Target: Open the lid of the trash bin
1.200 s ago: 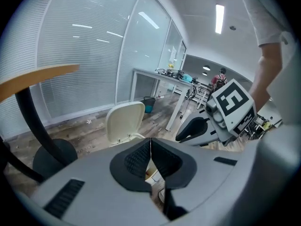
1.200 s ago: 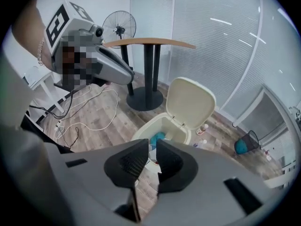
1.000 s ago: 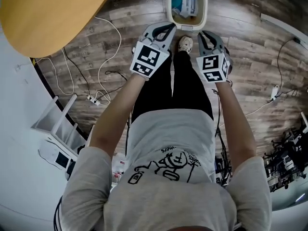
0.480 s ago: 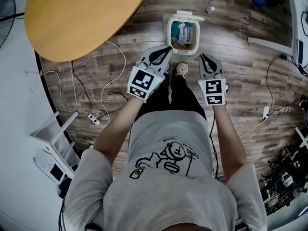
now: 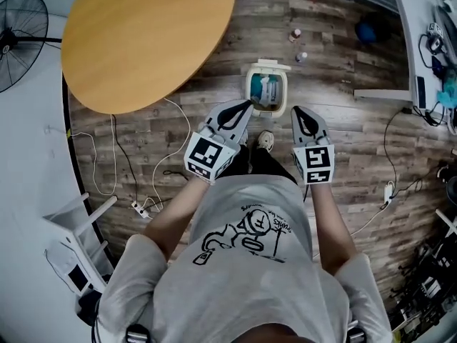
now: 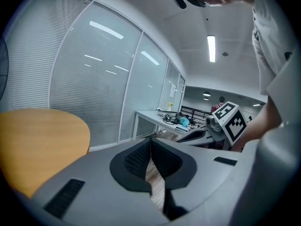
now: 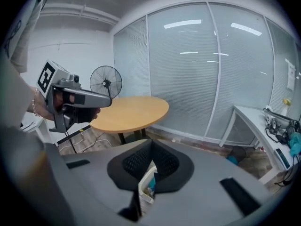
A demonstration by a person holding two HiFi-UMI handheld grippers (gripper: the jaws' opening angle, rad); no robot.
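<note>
Two grippers, left point(image 5: 245, 106) and right point(image 5: 297, 111), each have jaws pressed together on nothing. One bin point(image 5: 250, 91) stands on the floor just ahead, between them, its one lid point(image 5: 270, 66) raised at the far side. One round table point(image 5: 143, 41) lies ahead-left of the left gripper.

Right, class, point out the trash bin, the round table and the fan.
trash bin point(image 5: 285, 91), head view, on its right rim.
round table point(image 5: 143, 34), head view, on the bare top.
fan point(image 5: 21, 41), head view, on the wire grille.
</note>
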